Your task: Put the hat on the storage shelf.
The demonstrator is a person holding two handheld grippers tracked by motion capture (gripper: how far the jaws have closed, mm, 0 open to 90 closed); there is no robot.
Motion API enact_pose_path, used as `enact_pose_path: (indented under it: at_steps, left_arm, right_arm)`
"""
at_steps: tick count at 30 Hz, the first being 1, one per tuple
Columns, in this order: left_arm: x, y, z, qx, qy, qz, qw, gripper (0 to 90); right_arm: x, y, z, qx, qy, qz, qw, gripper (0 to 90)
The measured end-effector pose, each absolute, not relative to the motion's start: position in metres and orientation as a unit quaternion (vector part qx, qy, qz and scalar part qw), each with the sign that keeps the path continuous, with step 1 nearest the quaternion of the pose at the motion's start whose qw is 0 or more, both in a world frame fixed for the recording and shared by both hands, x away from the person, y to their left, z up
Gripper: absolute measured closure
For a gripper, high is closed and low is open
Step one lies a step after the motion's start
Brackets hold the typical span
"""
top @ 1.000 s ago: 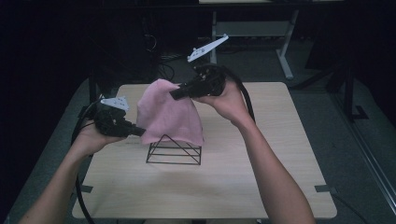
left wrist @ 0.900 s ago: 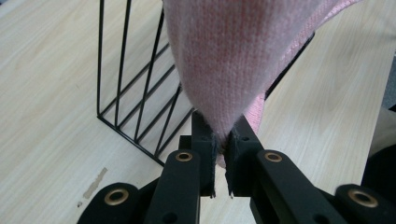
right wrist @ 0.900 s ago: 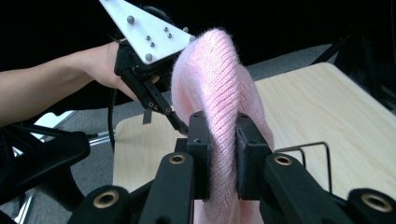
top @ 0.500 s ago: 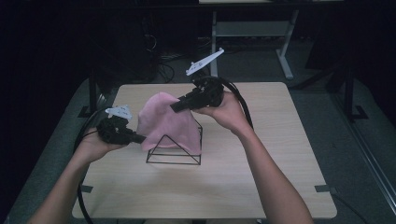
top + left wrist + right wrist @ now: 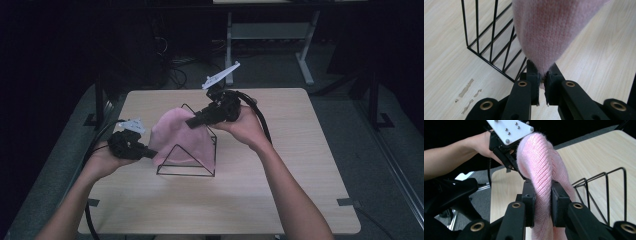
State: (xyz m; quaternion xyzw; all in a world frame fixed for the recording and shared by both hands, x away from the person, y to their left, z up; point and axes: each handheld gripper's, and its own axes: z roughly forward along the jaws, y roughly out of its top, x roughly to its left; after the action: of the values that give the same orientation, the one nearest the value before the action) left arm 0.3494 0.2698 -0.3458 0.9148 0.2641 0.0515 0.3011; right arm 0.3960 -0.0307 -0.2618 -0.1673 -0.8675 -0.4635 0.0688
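Observation:
A pink knitted cloth (image 5: 177,137) hangs between both grippers, over a black wire rack (image 5: 187,174) shaped like a triangle on the wooden table (image 5: 260,200). My left gripper (image 5: 150,152) is shut on the cloth's lower left edge. In the left gripper view its pads pinch a thin fold of the cloth (image 5: 546,30) beside the rack's bars (image 5: 491,37). My right gripper (image 5: 192,121) is shut on the cloth's upper right part, near the rack's top. In the right gripper view a thick fold of the cloth (image 5: 544,170) sits clamped between the jaws (image 5: 543,192).
The table's surface around the rack is bare light wood. The right gripper view shows the left hand and its gripper (image 5: 506,152) beyond the cloth, and the rack (image 5: 604,192) to the right. Dark floor, cables and a desk frame (image 5: 300,55) lie behind the table.
Both hands have come down with the cloth. It now hangs lower and lies against the wire rack, with the rack's top bar showing above it.

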Motion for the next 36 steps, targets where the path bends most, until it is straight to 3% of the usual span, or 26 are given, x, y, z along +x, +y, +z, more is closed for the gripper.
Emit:
enact_pose_path:
  at_steps: [21,30,34,36]
  left_arm:
    - [0.353,0.267,-0.384,0.930,0.268,0.050,0.248,83.8]
    - [0.356,0.269,-0.396,0.933,0.273,0.053,0.227,84.3]
    - [0.357,0.271,-0.400,0.935,0.277,0.054,0.216,84.3]
    - [0.357,0.271,-0.400,0.934,0.277,0.054,0.218,84.3]
  right_arm:
    - [0.393,-0.021,-0.302,-0.162,-0.888,-0.420,0.092,73.5]
    - [0.390,-0.017,-0.310,-0.160,-0.895,-0.407,0.089,67.1]
    - [0.387,-0.018,-0.311,-0.162,-0.898,-0.400,0.086,68.3]
    - [0.386,-0.020,-0.311,-0.161,-0.898,-0.401,0.087,74.0]
